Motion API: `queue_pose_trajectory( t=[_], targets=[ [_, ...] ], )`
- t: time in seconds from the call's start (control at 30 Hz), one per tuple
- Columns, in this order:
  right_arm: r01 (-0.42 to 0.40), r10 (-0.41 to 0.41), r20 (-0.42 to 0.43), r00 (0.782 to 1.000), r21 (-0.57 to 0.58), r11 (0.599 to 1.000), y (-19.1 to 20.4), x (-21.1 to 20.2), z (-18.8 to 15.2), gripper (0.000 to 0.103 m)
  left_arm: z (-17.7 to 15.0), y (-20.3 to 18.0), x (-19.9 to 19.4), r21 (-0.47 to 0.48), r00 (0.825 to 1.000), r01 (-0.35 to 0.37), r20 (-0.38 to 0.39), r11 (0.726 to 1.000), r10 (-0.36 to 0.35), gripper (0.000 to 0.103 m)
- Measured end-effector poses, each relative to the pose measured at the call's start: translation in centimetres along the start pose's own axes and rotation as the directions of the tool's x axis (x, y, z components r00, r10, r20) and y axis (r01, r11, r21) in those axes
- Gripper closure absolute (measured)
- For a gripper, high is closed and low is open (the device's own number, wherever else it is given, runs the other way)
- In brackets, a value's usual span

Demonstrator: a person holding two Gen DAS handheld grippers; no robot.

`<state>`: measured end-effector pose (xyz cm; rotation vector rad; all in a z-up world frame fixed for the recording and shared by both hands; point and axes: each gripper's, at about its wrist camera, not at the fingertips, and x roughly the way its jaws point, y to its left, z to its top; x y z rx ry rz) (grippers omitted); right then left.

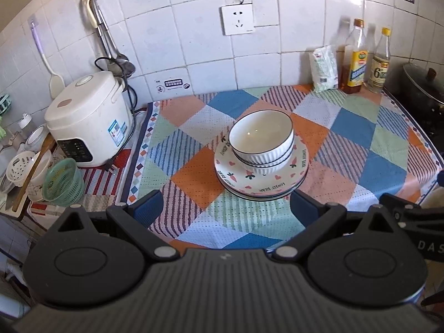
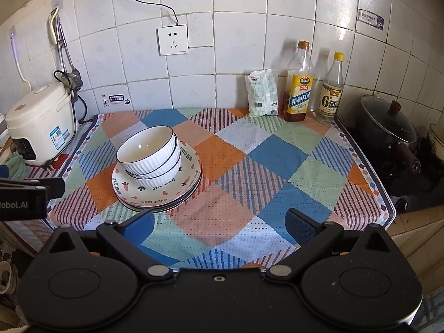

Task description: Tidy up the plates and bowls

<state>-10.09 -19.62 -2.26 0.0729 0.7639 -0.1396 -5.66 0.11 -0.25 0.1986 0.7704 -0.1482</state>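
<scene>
Two white ribbed bowls [image 1: 262,138] are nested and sit on a stack of patterned plates [image 1: 260,183] on the checked cloth. The same bowls [image 2: 149,152] and plates [image 2: 158,191] show left of centre in the right wrist view. My left gripper [image 1: 226,208] is open and empty, held just in front of the plates. My right gripper [image 2: 220,223] is open and empty, to the right of the stack and nearer than it. The left gripper's body [image 2: 25,197] shows at the right view's left edge.
A white rice cooker [image 1: 88,119] stands at the left, with colanders and bowls [image 1: 41,174] beside it. A packet [image 2: 263,97] and two bottles [image 2: 299,83] stand at the back wall. A lidded black pot [image 2: 388,127] sits on the stove at the right.
</scene>
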Motion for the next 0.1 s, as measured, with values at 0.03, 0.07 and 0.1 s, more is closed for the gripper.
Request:
queue_pose_trajectory(
  t=[0.03, 0.07, 0.1],
  targets=[
    [-0.001, 0.001, 0.000, 1.000, -0.001, 1.000, 0.00, 0.03, -0.01, 0.001, -0.02, -0.06, -0.05, 0.004, 1.000, 0.005, 0.000, 1.000, -0.005, 0.004],
    [-0.001, 0.001, 0.000, 1.000, -0.001, 1.000, 0.01, 0.05, -0.02, 0.001, -0.02, -0.13, -0.07, 0.009, 1.000, 0.009, -0.002, 1.000, -0.009, 0.004],
    [-0.002, 0.002, -0.001, 1.000, -0.001, 1.000, 0.01, 0.07, -0.04, 0.001, -0.01, -0.18, -0.06, 0.012, 1.000, 0.010, -0.003, 1.000, -0.010, 0.004]
  ],
)
